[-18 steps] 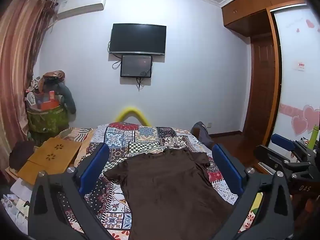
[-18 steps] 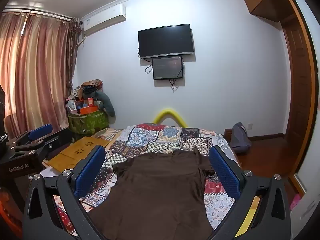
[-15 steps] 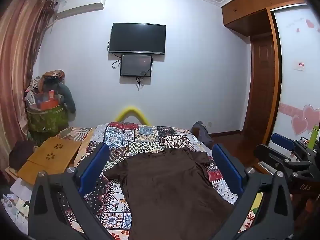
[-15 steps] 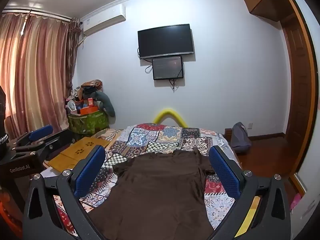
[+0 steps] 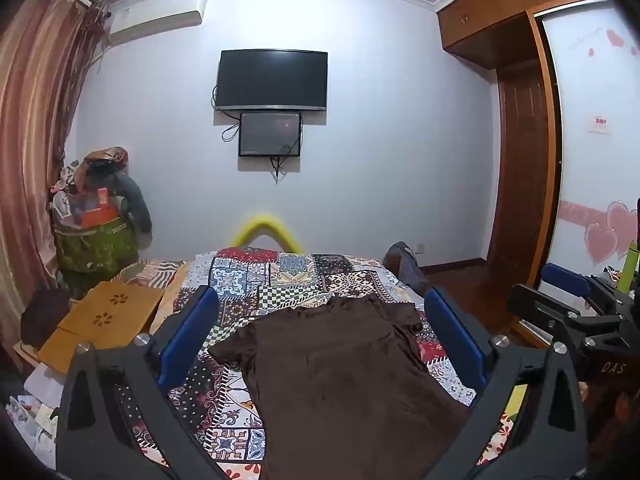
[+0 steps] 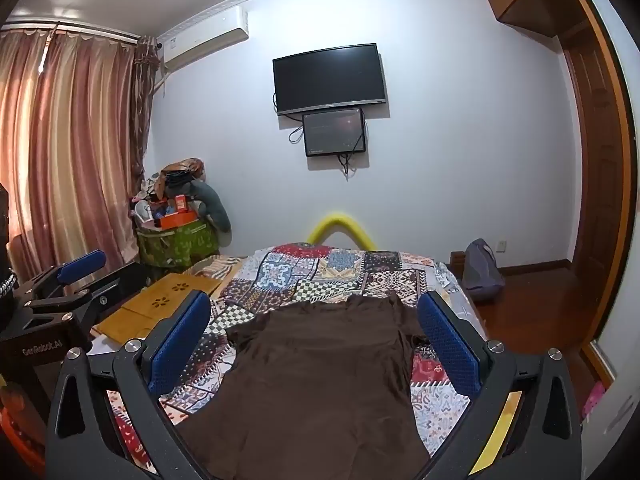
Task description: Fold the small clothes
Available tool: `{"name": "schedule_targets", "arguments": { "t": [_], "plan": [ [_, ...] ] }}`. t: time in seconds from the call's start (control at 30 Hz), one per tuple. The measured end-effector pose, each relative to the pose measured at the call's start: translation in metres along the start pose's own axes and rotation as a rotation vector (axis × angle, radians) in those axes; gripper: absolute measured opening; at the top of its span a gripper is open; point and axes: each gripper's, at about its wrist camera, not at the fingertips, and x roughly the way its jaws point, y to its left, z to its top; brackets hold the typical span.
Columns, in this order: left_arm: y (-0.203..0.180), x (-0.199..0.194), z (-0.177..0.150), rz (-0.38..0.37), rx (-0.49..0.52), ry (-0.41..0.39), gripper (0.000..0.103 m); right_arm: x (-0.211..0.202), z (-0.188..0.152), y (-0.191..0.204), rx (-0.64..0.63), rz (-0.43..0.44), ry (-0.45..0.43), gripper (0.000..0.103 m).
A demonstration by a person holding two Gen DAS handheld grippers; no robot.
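Patchwork bed (image 5: 256,280) carries brown shirt (image 5: 344,368) lengthwise ahead, collar far; left claw (image 5: 320,340) and right claw (image 6: 314,344) gape empty, equally near.

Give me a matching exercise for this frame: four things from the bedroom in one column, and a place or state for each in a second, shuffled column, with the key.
Things:
1. brown shirt
2. wooden lap desk
3. television
4. grey backpack

Places or states:
A. mounted on the wall
B. spread flat on the patchwork quilt
C. on the floor at the right side of the bed
D. lying at the left edge of the bed

Pairs: 1-B, 2-D, 3-A, 4-C
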Motion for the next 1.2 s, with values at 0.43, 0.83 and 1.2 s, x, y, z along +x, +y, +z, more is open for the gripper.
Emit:
{"name": "schedule_targets", "arguments": {
  "t": [0.43,0.83,1.2],
  "plan": [
    [0.0006,-0.0042,0.0018,0.005,0.003,-0.004,0.103,0.0007,0.0000,-0.0034,0.006,-0.001,-0.001,0.103],
    [0.0009,-0.0001,0.0027,0.011,0.001,0.003,0.103,0.0015,0.0021,-0.0052,0.012,-0.006,0.000,0.103],
    [0.0044,0.0026,0.0020,0.016,-0.006,0.006,0.103,0.0006,0.0001,-0.0065,0.022,-0.012,-0.004,0.103]
  ]
}}
